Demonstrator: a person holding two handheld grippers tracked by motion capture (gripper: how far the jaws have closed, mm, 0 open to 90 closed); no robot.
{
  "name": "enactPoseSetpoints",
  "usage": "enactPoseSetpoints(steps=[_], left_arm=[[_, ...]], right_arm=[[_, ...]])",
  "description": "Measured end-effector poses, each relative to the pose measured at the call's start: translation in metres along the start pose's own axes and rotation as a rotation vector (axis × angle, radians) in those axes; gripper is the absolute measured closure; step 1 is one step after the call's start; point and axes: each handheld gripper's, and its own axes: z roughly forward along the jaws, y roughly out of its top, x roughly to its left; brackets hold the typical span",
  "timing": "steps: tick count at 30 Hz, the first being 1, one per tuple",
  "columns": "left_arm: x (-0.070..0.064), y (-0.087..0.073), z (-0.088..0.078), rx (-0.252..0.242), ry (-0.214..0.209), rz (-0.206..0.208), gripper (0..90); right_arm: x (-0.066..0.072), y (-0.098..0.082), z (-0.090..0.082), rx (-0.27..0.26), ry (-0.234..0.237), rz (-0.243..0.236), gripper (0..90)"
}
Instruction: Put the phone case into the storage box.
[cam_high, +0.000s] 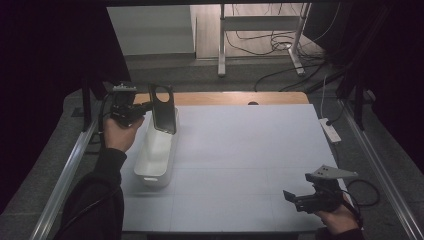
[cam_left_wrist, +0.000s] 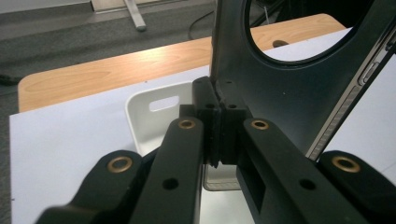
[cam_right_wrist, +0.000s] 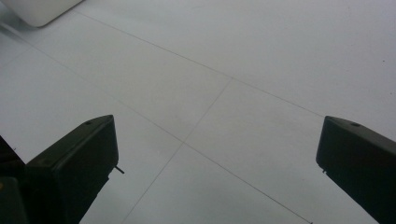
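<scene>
My left gripper (cam_high: 148, 106) (cam_left_wrist: 219, 116) is shut on the lower edge of a dark flat case (cam_high: 163, 117) (cam_left_wrist: 289, 93) with a large round hole near its top. The case stands upright over the far end of a long white bin (cam_high: 157, 150) (cam_left_wrist: 140, 121) at the left of the table. In the left gripper view the case has a silvery side edge with small buttons. Over the white mat (cam_high: 250, 160), near the front right corner, my right gripper (cam_high: 292, 199) (cam_right_wrist: 217, 135) is open, its jaws wide apart with nothing between them.
A white power strip (cam_high: 330, 130) lies at the mat's right edge. A wooden table edge (cam_high: 225, 98) runs along the far side. Metal rails (cam_high: 65, 175) flank the table. A corner of the bin (cam_right_wrist: 42, 11) is at the top left of the right gripper view.
</scene>
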Motion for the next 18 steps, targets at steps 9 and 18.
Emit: enactPoseSetpoints(steps=[9, 18], left_arm=[[0.008, 0.004, 0.005, 0.001, 0.032, -0.016, 88.9], [0.014, 0.006, 0.015, 0.008, 0.055, -0.037, 89.0]], right_arm=[[0.0, -0.001, 0.0, -0.001, -0.009, 0.013, 0.0], [0.0, 0.0, 0.001, 0.012, -0.016, 0.008, 0.0]])
